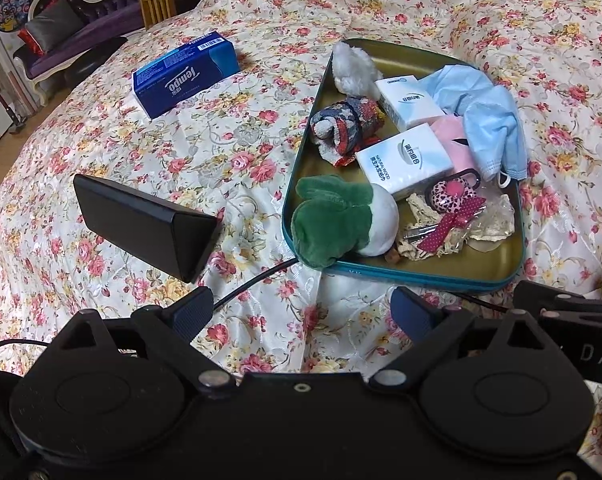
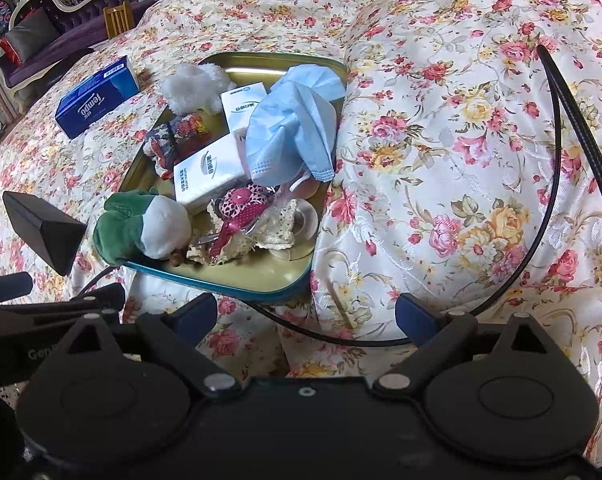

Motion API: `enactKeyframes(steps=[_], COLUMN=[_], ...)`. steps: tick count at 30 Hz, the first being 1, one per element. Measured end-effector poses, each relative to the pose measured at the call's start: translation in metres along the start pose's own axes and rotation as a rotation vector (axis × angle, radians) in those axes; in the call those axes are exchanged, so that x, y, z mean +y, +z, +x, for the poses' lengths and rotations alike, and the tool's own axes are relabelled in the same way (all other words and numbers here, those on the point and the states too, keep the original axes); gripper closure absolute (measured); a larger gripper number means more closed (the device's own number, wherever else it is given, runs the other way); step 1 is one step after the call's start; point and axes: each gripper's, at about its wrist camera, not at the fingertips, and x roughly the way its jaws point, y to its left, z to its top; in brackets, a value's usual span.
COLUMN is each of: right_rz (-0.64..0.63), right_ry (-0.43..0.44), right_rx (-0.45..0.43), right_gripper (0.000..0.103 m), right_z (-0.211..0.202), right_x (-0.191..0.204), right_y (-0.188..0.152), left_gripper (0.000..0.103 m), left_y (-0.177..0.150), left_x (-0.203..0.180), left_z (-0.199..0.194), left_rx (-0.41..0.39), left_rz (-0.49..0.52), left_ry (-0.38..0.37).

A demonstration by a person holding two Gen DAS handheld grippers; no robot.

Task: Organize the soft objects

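A gold tin tray (image 1: 481, 264) (image 2: 261, 276) with a teal rim lies on the floral bedspread. In it lie a green and white plush (image 1: 341, 220) (image 2: 145, 228), a rolled patterned cloth (image 1: 347, 128) (image 2: 177, 136), a white fluffy toy (image 1: 353, 68) (image 2: 193, 84), two white tissue packs (image 1: 409, 160) (image 2: 205, 176), a pink cloth (image 1: 453, 136), blue face masks (image 1: 485, 116) (image 2: 293, 124), a pink leopard-print bow (image 1: 449, 208) (image 2: 241, 208) and lace pieces (image 1: 489, 220). My left gripper (image 1: 307, 312) and right gripper (image 2: 307, 314) hover open just in front of the tray, holding nothing.
A blue Tempo tissue box (image 1: 185, 72) (image 2: 97, 96) lies on the bed left of the tray. A black wedge-shaped box (image 1: 145, 224) (image 2: 45, 228) sits nearer, at the left. Black cables (image 2: 557, 184) trail across the bedspread. A purple sofa (image 1: 73, 28) and wooden chair (image 1: 157, 6) stand beyond the bed.
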Motion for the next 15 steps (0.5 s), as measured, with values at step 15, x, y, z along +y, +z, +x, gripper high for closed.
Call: enactKeyframes(steps=[15], right_rz=[0.003], right_ry=[-0.002], right_rx=[-0.001], right_gripper=[0.007], right_z=[0.0003], right_x=[-0.0001], right_y=[0.0002], left_gripper=[0.011], left_y=[-0.0017], left_x=[-0.002], left_z=[0.0017], left_rx=[0.0], left_rz=[0.009], left_ry=[-0.002])
